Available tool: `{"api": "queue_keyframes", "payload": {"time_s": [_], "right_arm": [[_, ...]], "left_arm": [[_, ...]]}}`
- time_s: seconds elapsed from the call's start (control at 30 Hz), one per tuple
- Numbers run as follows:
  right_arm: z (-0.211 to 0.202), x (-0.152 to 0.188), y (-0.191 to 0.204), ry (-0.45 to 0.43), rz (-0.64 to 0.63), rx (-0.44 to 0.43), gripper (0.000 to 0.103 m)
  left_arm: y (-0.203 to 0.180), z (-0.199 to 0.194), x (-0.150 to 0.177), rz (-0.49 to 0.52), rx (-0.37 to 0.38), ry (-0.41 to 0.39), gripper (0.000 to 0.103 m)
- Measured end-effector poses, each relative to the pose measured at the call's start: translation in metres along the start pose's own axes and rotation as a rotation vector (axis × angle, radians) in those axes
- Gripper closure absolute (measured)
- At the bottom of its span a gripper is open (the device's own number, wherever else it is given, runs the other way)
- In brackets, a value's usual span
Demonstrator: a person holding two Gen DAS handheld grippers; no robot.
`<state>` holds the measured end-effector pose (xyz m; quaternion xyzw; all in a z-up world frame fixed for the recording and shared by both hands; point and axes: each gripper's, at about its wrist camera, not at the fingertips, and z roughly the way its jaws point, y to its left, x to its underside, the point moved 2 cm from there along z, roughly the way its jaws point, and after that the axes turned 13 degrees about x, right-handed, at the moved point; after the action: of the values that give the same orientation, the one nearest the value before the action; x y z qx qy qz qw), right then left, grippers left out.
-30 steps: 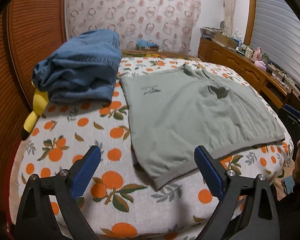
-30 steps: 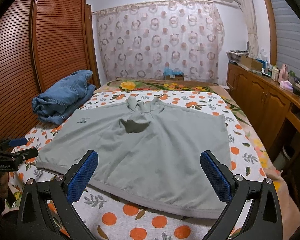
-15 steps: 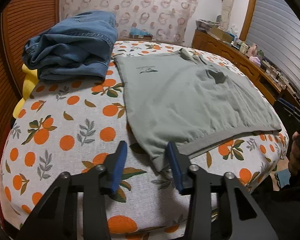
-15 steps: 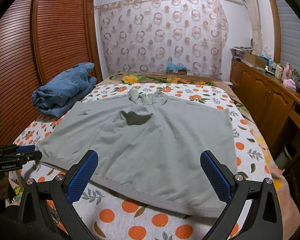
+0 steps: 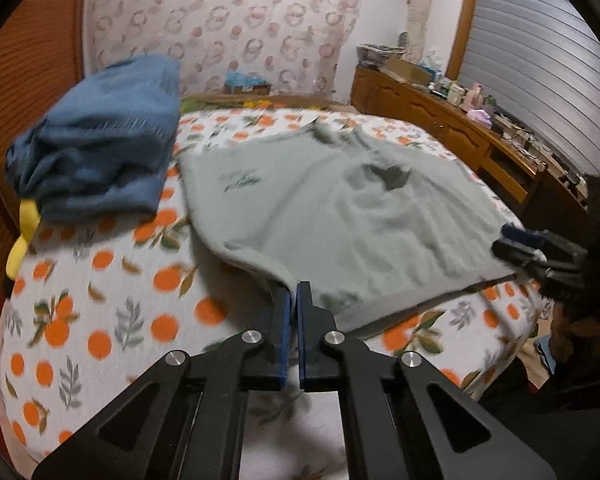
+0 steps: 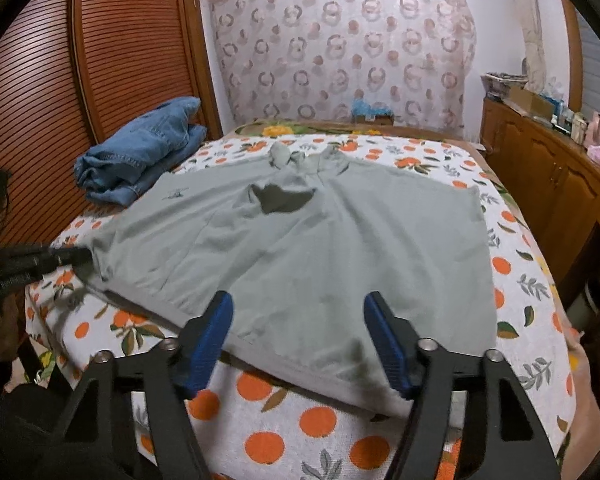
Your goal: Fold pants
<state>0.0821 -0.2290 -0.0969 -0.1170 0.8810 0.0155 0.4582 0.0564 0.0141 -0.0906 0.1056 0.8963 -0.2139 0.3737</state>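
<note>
Where the left gripper (image 5: 291, 300) sits at lower centre of its view, its fingers are clenched on the near corner of the pants (image 5: 340, 216) — grey cloth spread flat on the bed (image 5: 100, 300), running away toward upper right. Right gripper (image 6: 298, 332): fingers apart, straddling the near hem at lower centre, cloth directly ahead, gripping nothing. Long edge spans both grippers. Farther, upper left — jeans (image 6: 140, 156), heaped.

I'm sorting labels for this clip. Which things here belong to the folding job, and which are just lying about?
In the job:
- grey garment spread on the bed
- left gripper, shut on its near corner
- right gripper, open over the hem

Lying about:
- denim pile
- yellow soft toy
- cluttered sideboard
</note>
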Motion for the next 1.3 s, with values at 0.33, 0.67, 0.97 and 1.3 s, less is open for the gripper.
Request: {"api": "queue_keyframes", "payload": {"time_s": [0.33, 0.67, 0.97, 1.3], "right_arm": [[-0.014, 0.003, -0.016, 0.004, 0.007, 0.019, 0.067], [-0.028, 0.007, -0.032, -0.016, 0.040, 0.033, 0.073], [-0.054, 0.010, -0.042, -0.058, 0.071, 0.068, 0.073], [-0.059, 0.016, -0.031, -0.066, 0.077, 0.086, 0.073]], "left_arm": [[-0.052, 0.023, -0.046, 0.113, 0.089, -0.005, 0.100], [-0.114, 0.051, -0.081, 0.220, 0.173, 0.011, 0.100], [-0.150, 0.081, -0.088, 0.258, 0.216, 0.063, 0.100], [-0.154, 0.082, -0.087, 0.264, 0.152, 0.057, 0.092]]}}
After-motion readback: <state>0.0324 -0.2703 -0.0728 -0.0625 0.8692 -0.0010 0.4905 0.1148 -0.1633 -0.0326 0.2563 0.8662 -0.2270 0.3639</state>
